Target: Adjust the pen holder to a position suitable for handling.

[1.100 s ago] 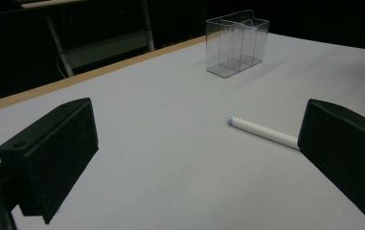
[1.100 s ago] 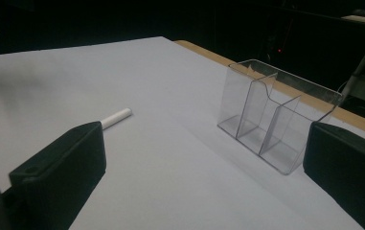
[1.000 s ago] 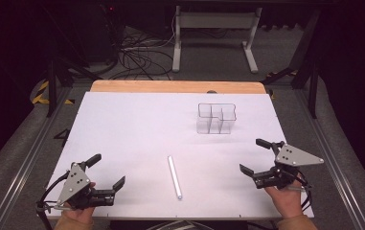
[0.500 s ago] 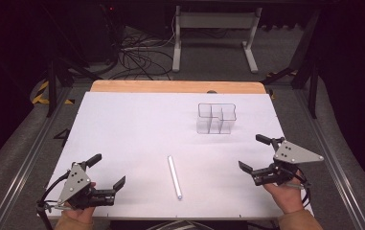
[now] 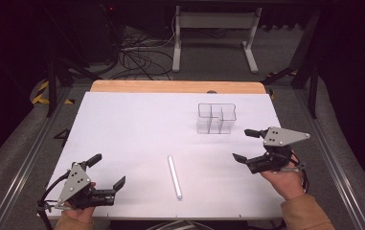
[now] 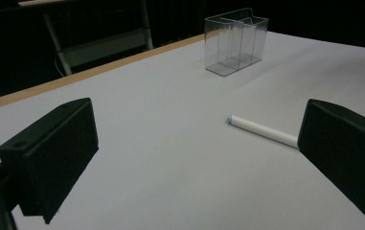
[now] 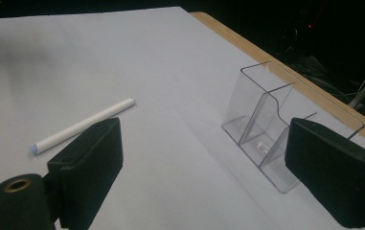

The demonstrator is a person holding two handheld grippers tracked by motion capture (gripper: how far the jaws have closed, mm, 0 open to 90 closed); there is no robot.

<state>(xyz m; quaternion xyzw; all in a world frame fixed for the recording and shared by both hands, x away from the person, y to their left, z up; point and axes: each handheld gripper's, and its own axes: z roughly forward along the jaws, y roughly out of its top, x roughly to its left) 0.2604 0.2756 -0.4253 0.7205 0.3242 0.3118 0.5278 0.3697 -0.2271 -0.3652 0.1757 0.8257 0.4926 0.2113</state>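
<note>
A white stick (image 5: pixel 174 177) lies on the white table sheet (image 5: pixel 137 124) near the front, between my two grippers. A clear box with compartments (image 5: pixel 216 118) stands at the back right, empty. My left gripper (image 5: pixel 108 169) rests at the front left, open, nothing between its jaws; its own view has the white stick (image 6: pixel 261 130) ahead and the clear box (image 6: pixel 235 40) beyond. My right gripper (image 5: pixel 241 144) hovers at the right, just in front of the box. It is open and empty, though its jaws have just been closing a little. Its view holds the stick (image 7: pixel 82 125) and the box (image 7: pixel 276 124).
A wooden strip (image 5: pixel 175 86) borders the table's far edge. Metal rails (image 5: pixel 24 158) run along both sides. Beyond the table are floor cables (image 5: pixel 137 50) and a stand's legs (image 5: pixel 213 28).
My right gripper has risen and moved a little farther from the person, toward the clear box. The left gripper, the stick and the box have stayed where they were.
</note>
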